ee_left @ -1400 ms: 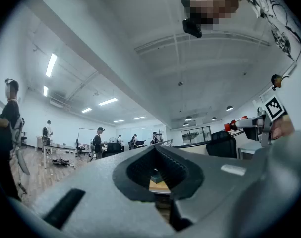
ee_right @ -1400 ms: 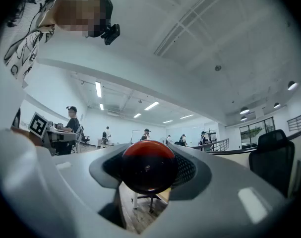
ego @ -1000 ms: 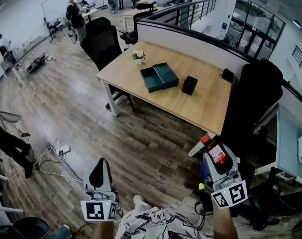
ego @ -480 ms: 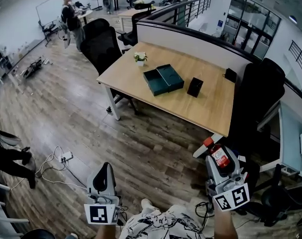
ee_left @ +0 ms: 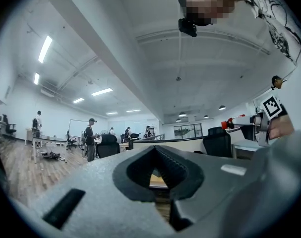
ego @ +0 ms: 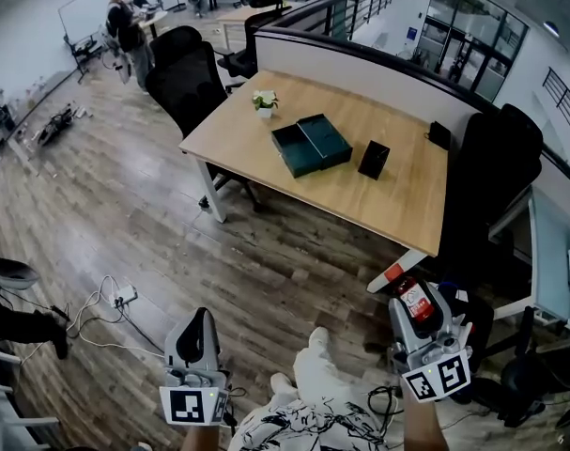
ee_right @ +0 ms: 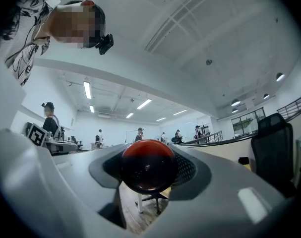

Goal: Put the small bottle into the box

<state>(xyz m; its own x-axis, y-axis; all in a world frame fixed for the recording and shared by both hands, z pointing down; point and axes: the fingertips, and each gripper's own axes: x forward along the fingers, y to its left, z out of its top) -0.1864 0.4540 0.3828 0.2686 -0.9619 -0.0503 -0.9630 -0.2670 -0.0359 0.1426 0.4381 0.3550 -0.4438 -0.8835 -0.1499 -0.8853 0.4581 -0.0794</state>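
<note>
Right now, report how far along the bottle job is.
Done: the small bottle is picked up, clamped in the right gripper. In hand: it hangs over the floor, well short of the table. Left: reach the table and set the bottle in the open green box. The left gripper holds nothing.

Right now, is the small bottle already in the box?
No, the right gripper holds the small bottle, away from the box on the table.
</note>
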